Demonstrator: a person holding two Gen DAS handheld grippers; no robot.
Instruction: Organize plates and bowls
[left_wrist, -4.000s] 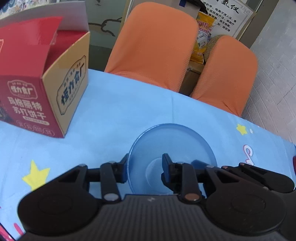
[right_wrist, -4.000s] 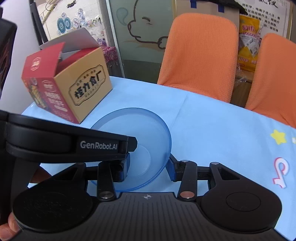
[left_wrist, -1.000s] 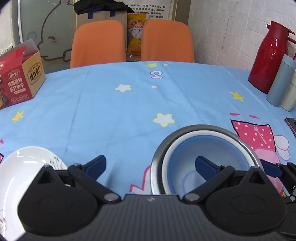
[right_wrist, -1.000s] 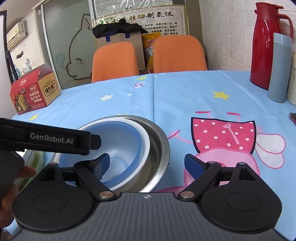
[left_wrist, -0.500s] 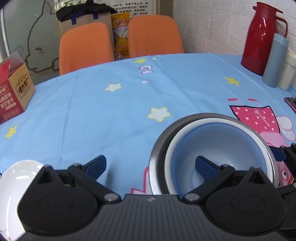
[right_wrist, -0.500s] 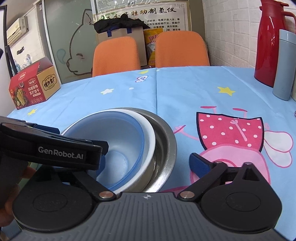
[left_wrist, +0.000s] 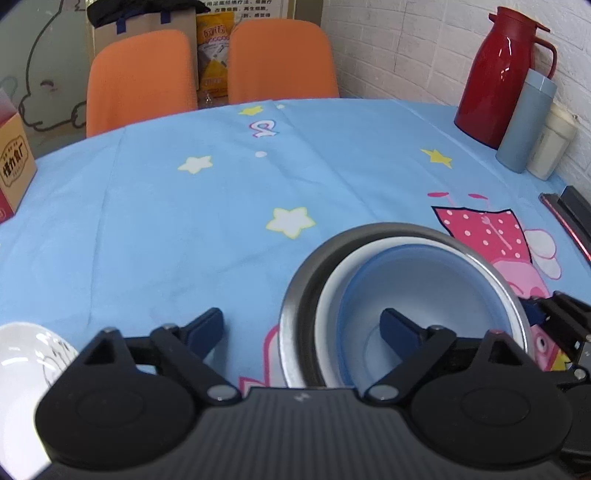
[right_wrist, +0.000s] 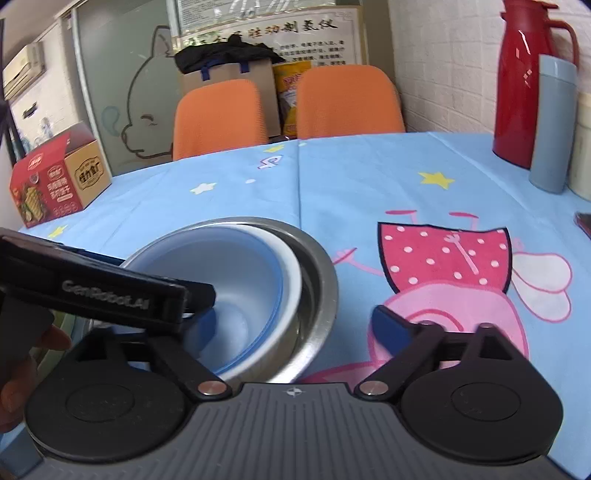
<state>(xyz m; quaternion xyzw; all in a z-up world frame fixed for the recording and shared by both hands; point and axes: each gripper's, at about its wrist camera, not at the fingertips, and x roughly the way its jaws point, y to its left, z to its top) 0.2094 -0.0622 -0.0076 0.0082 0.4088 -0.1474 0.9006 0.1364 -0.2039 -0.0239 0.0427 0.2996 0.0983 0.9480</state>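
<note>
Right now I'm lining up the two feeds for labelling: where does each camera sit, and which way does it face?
Left wrist: on the left gripper, looking forward and down across the blue tablecloth toward the orange chairs; its open fingers straddle the steel bowl's left rim.
Right wrist: on the right gripper, facing the same chairs; its open fingers straddle the steel bowl's right rim, with the left gripper's body and a fingertip at the left edge.
Shared: the steel, white and blue bowl stack, red thermos, snack box.

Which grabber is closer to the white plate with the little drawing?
Left. The left gripper sits right beside the white plate; the right gripper is farther away, over the nested bowls.
</note>
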